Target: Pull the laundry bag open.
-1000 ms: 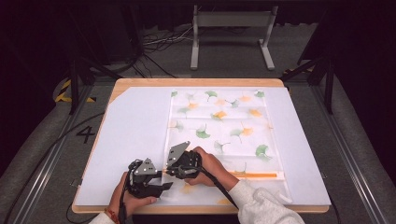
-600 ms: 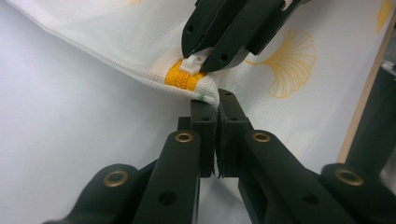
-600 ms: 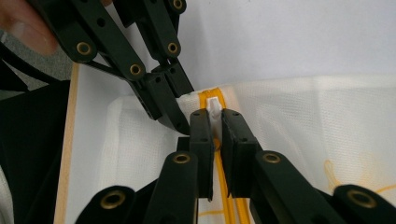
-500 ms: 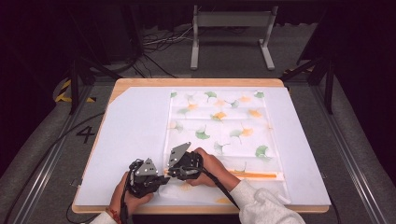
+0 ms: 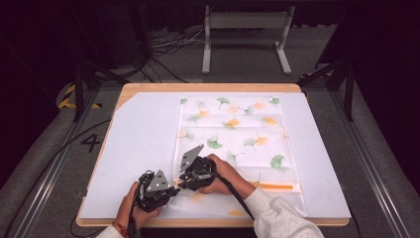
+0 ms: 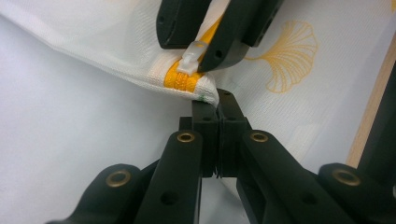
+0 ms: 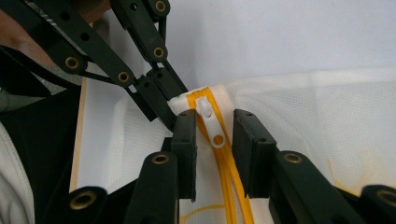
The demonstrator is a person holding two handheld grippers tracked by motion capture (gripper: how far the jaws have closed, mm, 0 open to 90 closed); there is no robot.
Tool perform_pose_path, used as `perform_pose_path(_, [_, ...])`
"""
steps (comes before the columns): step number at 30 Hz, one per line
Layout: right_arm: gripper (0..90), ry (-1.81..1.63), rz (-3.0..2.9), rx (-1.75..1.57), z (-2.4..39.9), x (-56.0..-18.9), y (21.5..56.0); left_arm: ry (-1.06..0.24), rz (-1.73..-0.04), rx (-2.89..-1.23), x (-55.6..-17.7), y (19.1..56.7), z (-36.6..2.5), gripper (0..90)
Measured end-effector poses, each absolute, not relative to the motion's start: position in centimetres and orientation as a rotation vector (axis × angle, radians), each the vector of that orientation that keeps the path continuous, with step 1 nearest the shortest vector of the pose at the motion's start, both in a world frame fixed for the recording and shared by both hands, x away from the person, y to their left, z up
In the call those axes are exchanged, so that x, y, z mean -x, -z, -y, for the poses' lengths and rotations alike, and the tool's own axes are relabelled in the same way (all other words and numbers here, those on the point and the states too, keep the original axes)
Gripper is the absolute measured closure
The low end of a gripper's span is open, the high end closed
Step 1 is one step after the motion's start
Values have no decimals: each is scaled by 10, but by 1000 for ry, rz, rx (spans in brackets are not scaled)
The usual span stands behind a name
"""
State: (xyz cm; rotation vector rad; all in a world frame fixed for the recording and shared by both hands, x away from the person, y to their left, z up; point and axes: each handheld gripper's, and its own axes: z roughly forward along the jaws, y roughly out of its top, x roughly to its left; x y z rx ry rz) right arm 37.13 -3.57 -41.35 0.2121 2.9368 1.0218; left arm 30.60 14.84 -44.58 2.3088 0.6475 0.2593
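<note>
High view: the mesh bag (image 5: 233,139) lies flat on the white mat (image 5: 138,144), both grippers at its near-left corner. Left gripper view: the left gripper (image 6: 217,114) is clamped tight on the bag's corner seam. Right gripper view: the right gripper (image 7: 214,135) – jaws just opening – straddles the white zipper pull (image 7: 210,122), pads clear of it.

White mesh bag (image 5: 237,134) printed with green and orange ginkgo leaves. Orange zipper (image 7: 229,182), white pull tab (image 7: 210,122). Black grippers, white mat (image 5: 143,148), tan wooden table (image 5: 148,89).
</note>
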Motion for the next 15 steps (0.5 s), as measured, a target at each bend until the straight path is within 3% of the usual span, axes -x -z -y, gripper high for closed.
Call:
perform_pose_path(2, [699, -981, -2948, -197, 34, -372, 414, -266, -640, -2316, -305, 446, -148, 884])
perform_pose_path(8, [839, -935, -2964, -136, 30, -369, 415, -261, -637, -2308, -305, 445, -149, 884])
perform_pose_path(15, [855, -933, -2924, -118, 31, -365, 413, -213, -676, -2240, -306, 445, -153, 883])
